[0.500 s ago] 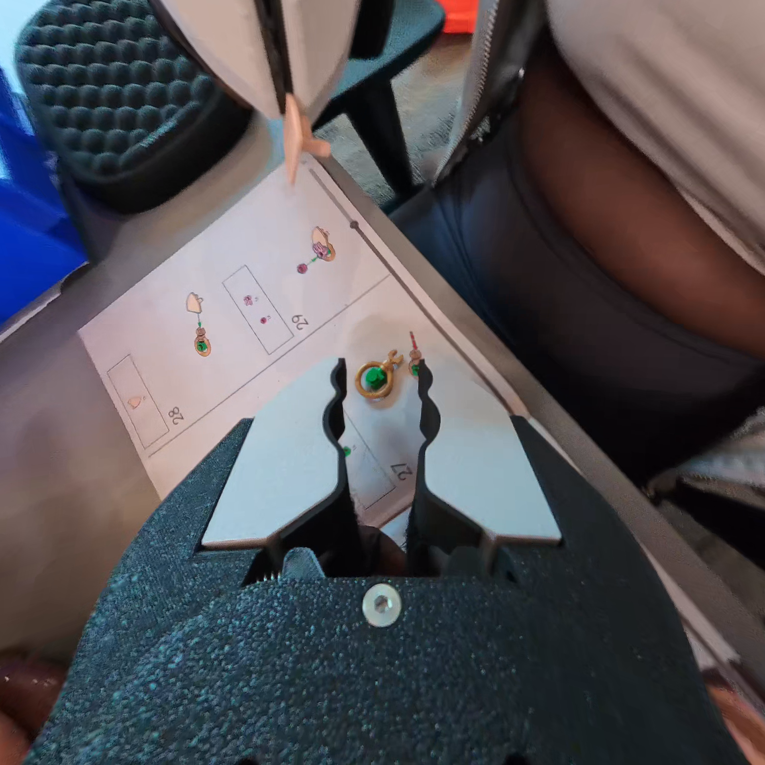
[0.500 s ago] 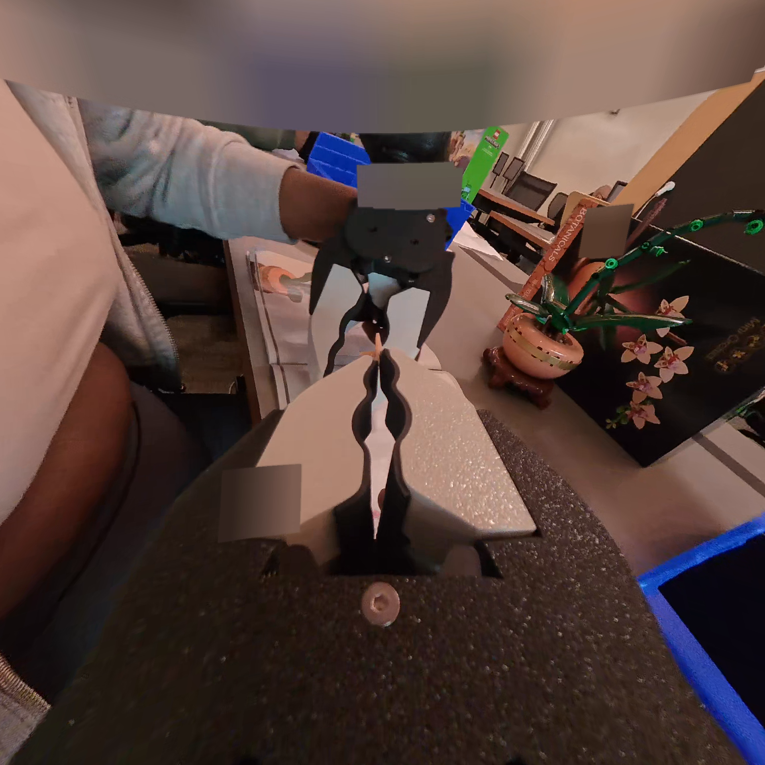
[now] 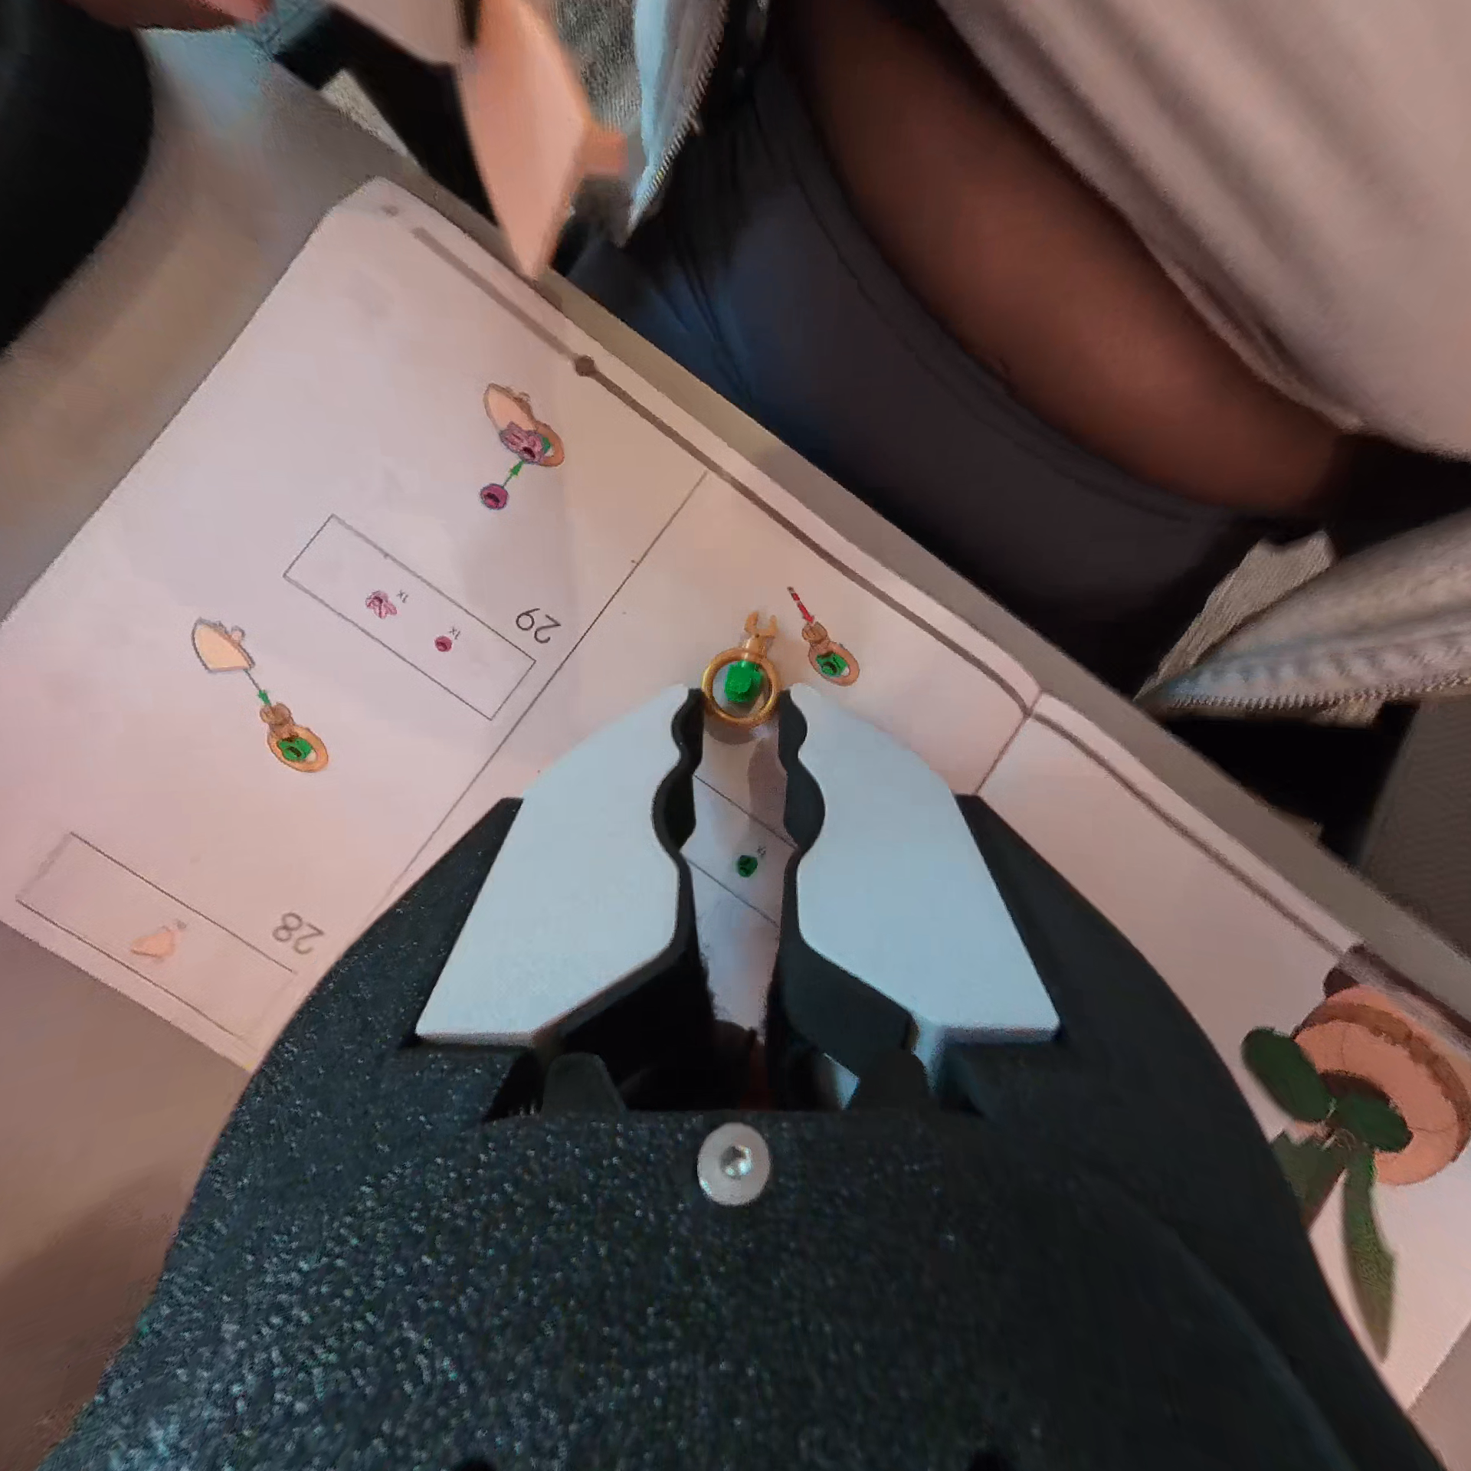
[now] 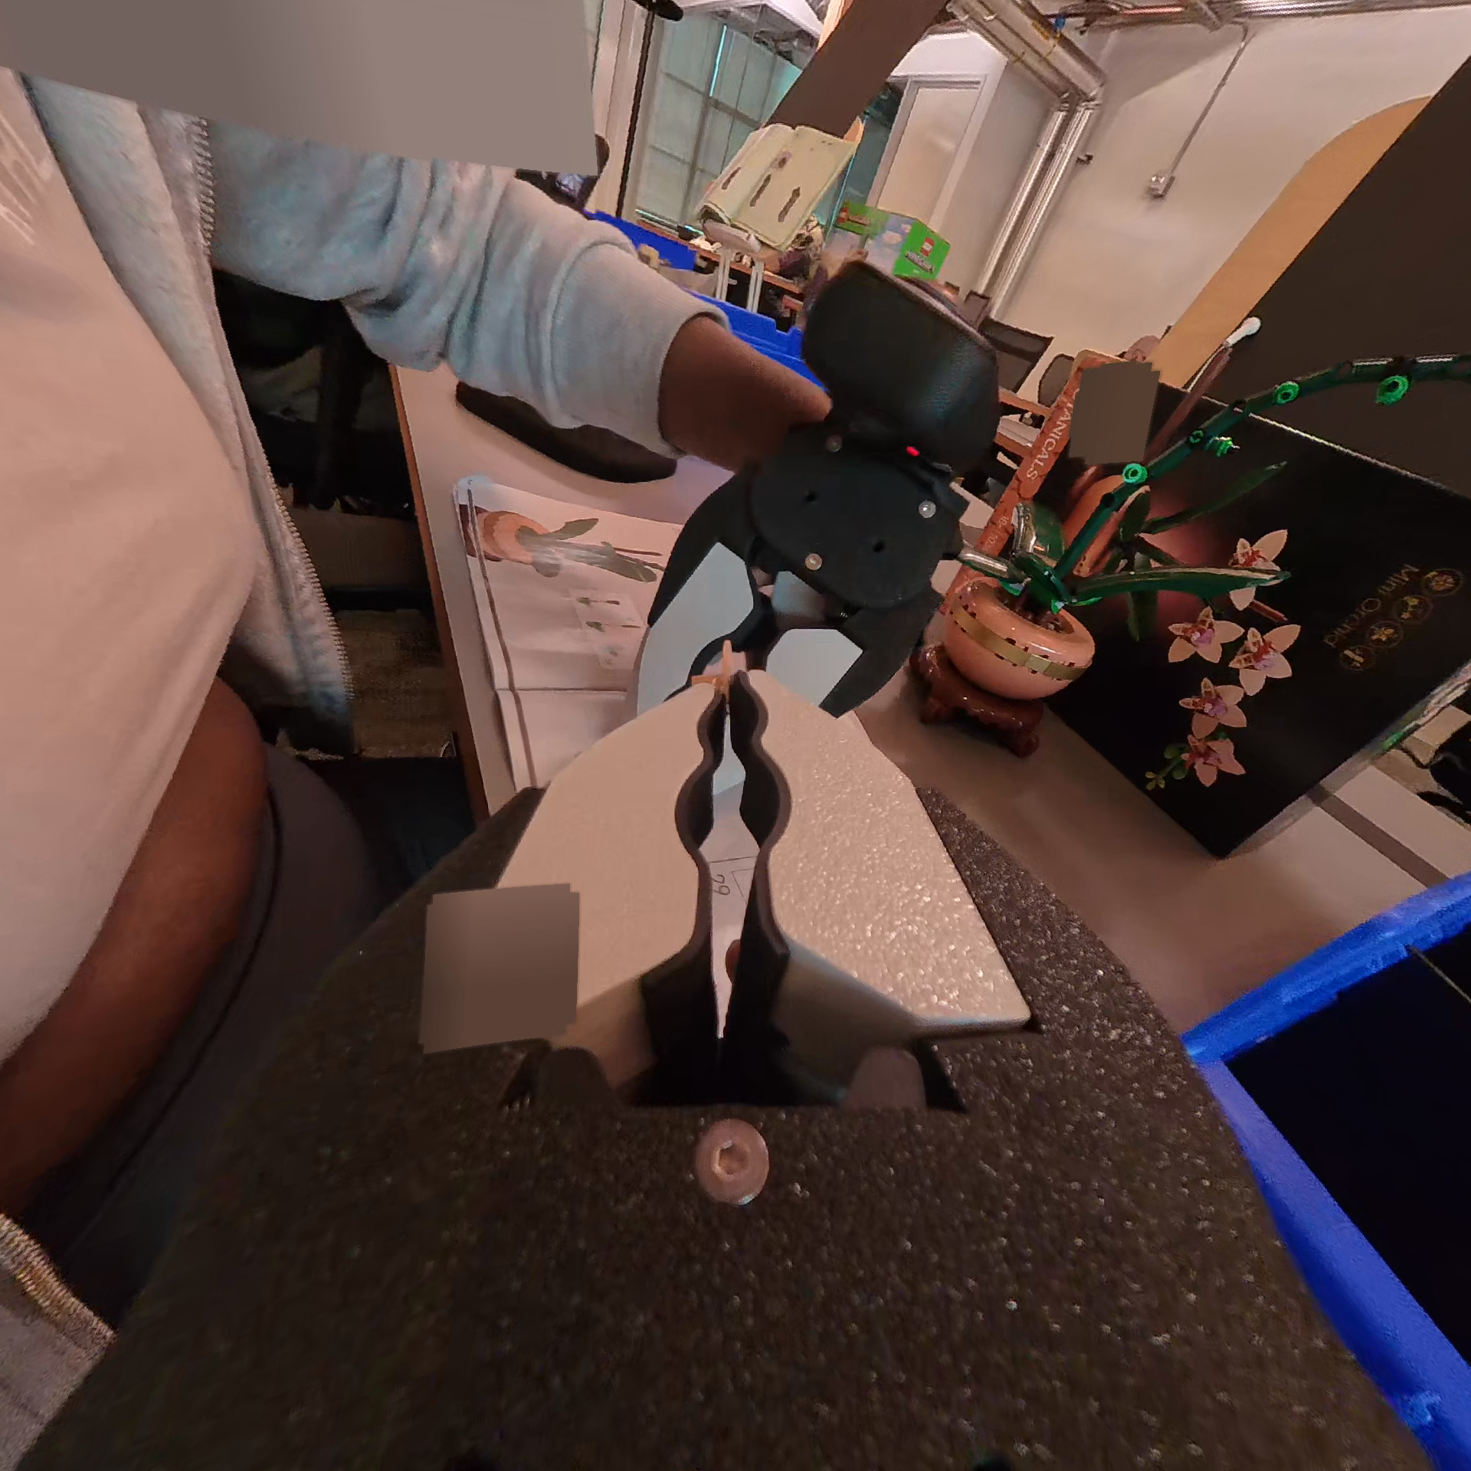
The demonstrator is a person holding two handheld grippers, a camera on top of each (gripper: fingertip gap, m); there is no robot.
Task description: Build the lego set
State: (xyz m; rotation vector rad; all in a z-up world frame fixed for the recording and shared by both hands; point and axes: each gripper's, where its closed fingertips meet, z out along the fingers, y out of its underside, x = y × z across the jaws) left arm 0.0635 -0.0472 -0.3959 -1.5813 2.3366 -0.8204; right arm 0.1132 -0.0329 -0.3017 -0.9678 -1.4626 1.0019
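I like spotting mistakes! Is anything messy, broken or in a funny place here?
Nothing looks broken or spilled. One small oddity: a real gold ring piece with a green stud lies on the instruction booklet, right between the left gripper tips.

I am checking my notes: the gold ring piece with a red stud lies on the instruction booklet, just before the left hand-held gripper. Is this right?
Not quite: the stud in the gold ring piece is green, not red, as the left wrist view shows. The rest holds: it lies on the instruction booklet, at the tips of the left hand-held gripper.

Open office/lab: desks [image 4: 740, 271], chairs [image 4: 1019, 350], exposed ceiling pipes [image 4: 1059, 119].
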